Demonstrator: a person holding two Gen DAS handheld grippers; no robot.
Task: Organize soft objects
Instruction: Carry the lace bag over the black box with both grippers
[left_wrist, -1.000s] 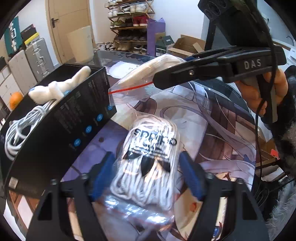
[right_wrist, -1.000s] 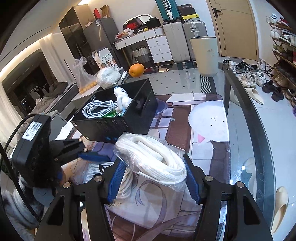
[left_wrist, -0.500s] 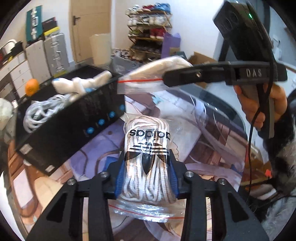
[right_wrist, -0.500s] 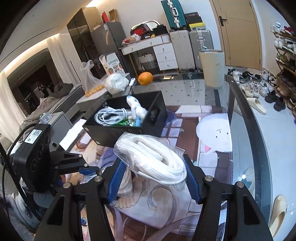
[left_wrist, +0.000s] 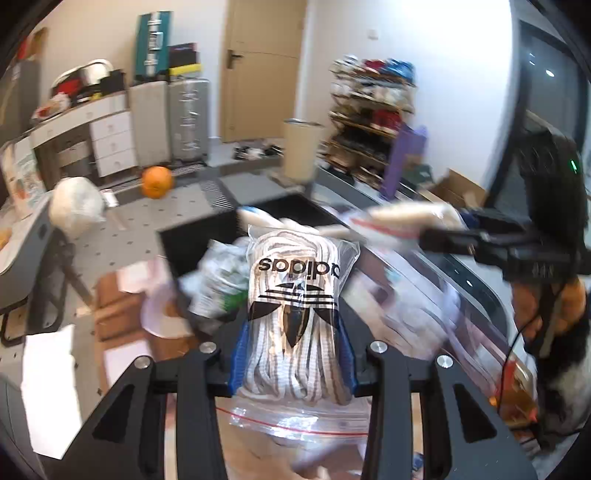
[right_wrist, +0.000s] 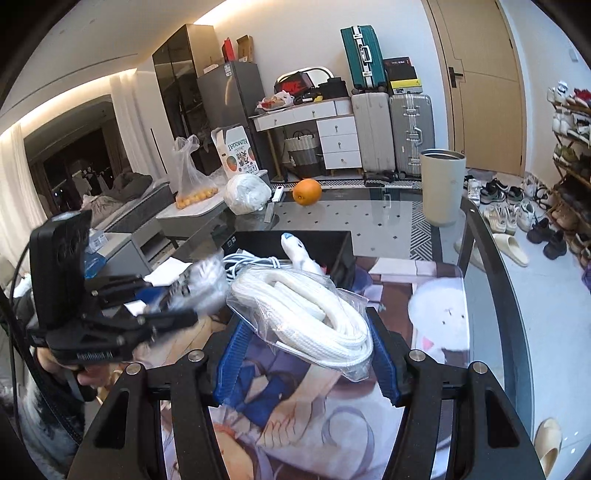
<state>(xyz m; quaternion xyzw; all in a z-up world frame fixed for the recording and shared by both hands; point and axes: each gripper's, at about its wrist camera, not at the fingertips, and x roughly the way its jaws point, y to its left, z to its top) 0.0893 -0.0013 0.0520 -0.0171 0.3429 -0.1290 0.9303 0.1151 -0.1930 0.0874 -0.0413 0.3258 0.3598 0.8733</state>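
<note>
My left gripper (left_wrist: 291, 354) is shut on a clear zip bag of white laces with an Adidas logo (left_wrist: 295, 295), held in the air above the black box (left_wrist: 207, 240). My right gripper (right_wrist: 306, 358) is shut on a clear bag of thick white laces (right_wrist: 306, 310), raised just in front of the black box (right_wrist: 332, 243). The box holds a white cable coil (right_wrist: 255, 262) and a white plush toy (right_wrist: 295, 247). The left gripper with its blurred bag shows at the left of the right wrist view (right_wrist: 177, 302).
The box stands on a glass table (right_wrist: 491, 295) with a printed anime mat (right_wrist: 332, 424). An orange (right_wrist: 307, 192), a wrapped white bundle (right_wrist: 246, 194) and a beige cylinder bin (right_wrist: 441, 186) lie beyond. Suitcases, drawers and shoe racks line the room.
My left gripper closed on the Adidas lace bag, lifted it off the mat and swung it up over the black box. My right gripper carried its bag closer to the box.
</note>
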